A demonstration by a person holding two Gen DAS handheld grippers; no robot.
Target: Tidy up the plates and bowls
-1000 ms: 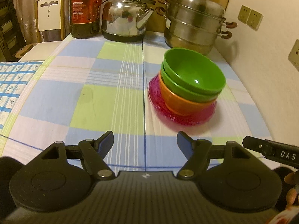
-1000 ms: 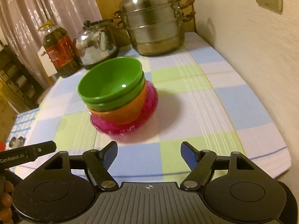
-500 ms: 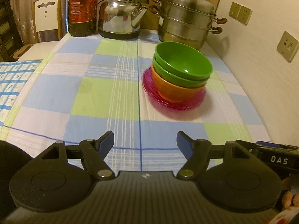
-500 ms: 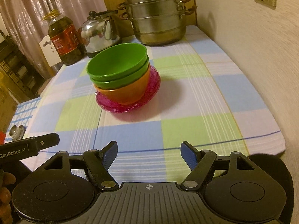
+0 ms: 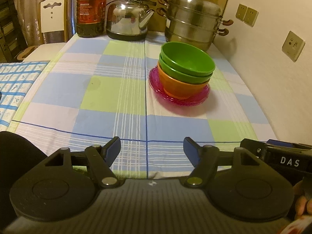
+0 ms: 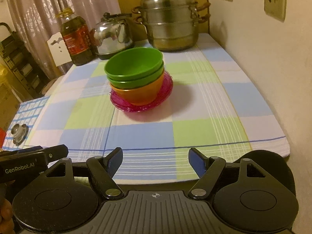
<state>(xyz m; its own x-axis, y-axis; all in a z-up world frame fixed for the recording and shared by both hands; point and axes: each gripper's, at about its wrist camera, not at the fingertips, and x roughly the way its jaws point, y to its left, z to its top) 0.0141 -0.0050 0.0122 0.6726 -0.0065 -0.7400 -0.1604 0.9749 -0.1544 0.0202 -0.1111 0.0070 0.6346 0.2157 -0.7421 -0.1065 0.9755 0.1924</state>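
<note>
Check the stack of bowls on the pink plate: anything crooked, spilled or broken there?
Nothing broken or spilled. The two green bowls sit nested in the orange bowl on the pink plates, leaning slightly towards the camera. Both grippers are open and clear of it.

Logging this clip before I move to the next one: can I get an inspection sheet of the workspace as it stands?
Surface: table under a checked tablecloth, blue, green and white squares.
Job's things: two green bowls nested in an orange bowl, standing on pink plates; one stack, upright.
Clutter: oil bottle, steel kettle and stacked steamer pot along the far edge; small metal lid on a blue-checked cloth beside the table.
Grippers: left gripper and right gripper both open, nothing between the jaws, near the front edge, short of the stack.
Cables: nothing seen.
Surroundings: wall sockets, curtains, white chair.
</note>
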